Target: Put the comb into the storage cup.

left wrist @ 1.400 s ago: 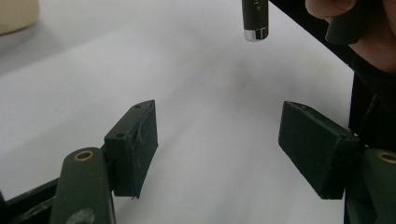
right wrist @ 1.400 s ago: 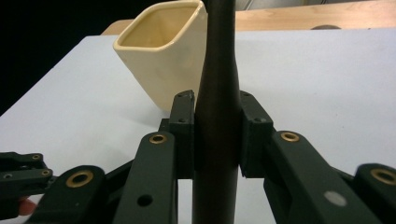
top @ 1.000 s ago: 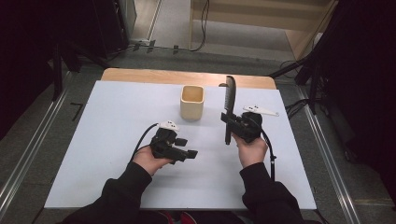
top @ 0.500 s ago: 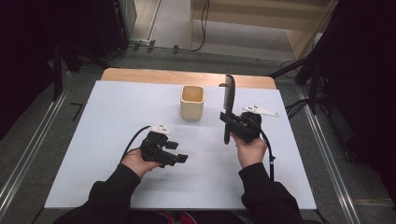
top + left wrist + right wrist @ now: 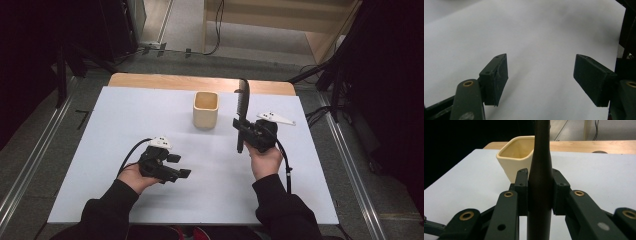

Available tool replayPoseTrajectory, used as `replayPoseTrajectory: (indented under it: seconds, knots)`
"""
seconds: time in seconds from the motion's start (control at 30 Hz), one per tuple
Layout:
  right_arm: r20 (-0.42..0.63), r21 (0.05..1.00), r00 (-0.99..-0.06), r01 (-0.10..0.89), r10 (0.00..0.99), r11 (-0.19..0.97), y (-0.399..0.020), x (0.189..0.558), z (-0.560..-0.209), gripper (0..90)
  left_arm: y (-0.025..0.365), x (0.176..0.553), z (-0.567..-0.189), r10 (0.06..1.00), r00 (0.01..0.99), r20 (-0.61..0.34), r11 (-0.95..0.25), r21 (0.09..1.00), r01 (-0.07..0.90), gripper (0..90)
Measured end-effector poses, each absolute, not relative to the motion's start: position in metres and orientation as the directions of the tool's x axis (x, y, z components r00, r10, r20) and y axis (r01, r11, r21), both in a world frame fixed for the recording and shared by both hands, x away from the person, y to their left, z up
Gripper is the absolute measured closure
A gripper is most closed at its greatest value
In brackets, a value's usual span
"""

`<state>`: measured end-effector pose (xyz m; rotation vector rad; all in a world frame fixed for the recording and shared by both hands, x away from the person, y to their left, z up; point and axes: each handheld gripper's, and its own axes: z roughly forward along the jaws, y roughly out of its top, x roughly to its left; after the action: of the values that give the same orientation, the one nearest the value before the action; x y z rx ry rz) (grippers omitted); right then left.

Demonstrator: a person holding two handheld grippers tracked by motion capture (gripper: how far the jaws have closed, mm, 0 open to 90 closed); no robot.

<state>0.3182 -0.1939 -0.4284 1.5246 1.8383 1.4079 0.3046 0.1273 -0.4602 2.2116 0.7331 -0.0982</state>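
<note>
My right gripper (image 5: 243,131) is shut on a long black comb (image 5: 243,107), held upright by its handle right of a cream square cup (image 5: 205,109). In the right gripper view the comb's dark handle (image 5: 540,182) is pinched between both pads, with the cup (image 5: 515,157) just behind and to the left. My left gripper (image 5: 179,167) rests low over the white table sheet (image 5: 125,115) at the near left, pointing right. Its jaws stand wide apart with nothing between them (image 5: 540,75).
A wooden strip (image 5: 150,80) runs along the table's far edge. Metal rails (image 5: 350,165) flank both sides. A dark cable (image 5: 286,160) trails from the right gripper. The person's sleeves (image 5: 285,215) come in at the bottom.
My left gripper has slid toward the near left of the sheet. The right gripper and comb have stayed in place.
</note>
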Motion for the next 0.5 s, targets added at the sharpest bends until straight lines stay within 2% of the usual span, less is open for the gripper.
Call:
replayPoseTrajectory:
  seconds: [0.5]
  knots:
    - [0.292, 0.856, -0.364, 0.512, 0.885, -0.072, -0.184, 0.324, -0.423, 69.7, 0.147, 0.302, -0.463, 0.509, 0.812, -0.286, -0.516, 0.654, 0.554, 27.8]
